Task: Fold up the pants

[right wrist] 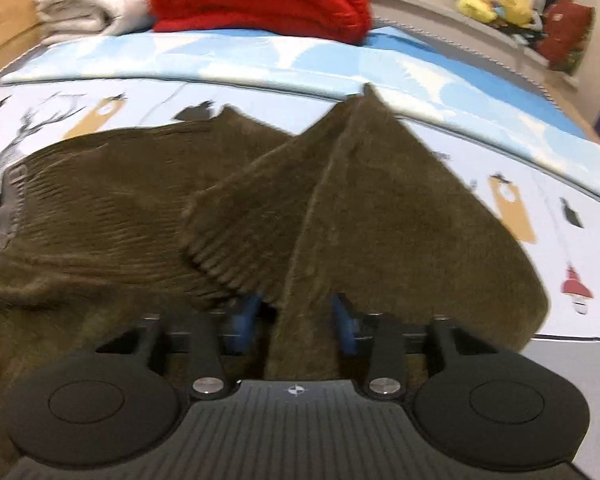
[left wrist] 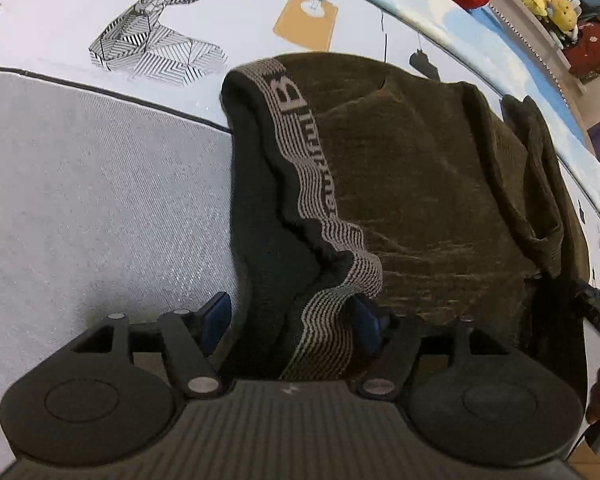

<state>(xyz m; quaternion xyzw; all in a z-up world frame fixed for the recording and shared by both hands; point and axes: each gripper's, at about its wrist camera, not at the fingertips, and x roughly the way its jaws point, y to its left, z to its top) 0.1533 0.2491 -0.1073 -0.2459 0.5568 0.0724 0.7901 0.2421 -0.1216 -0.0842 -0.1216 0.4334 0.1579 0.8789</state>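
Just one pants (left wrist: 400, 184), two grippers (left wrist: 292, 320) (right wrist: 296, 316)

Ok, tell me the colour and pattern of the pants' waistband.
The waistband is tan with fine dark stripes and dark lettering, on olive-brown pants. Clearest in the left wrist view.

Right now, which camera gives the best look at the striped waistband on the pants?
The left wrist view: the waistband runs sharp down the frame, stripes and lettering visible, passing between that gripper's jaws. The right wrist view shows only a blurred bit of it at the left edge.
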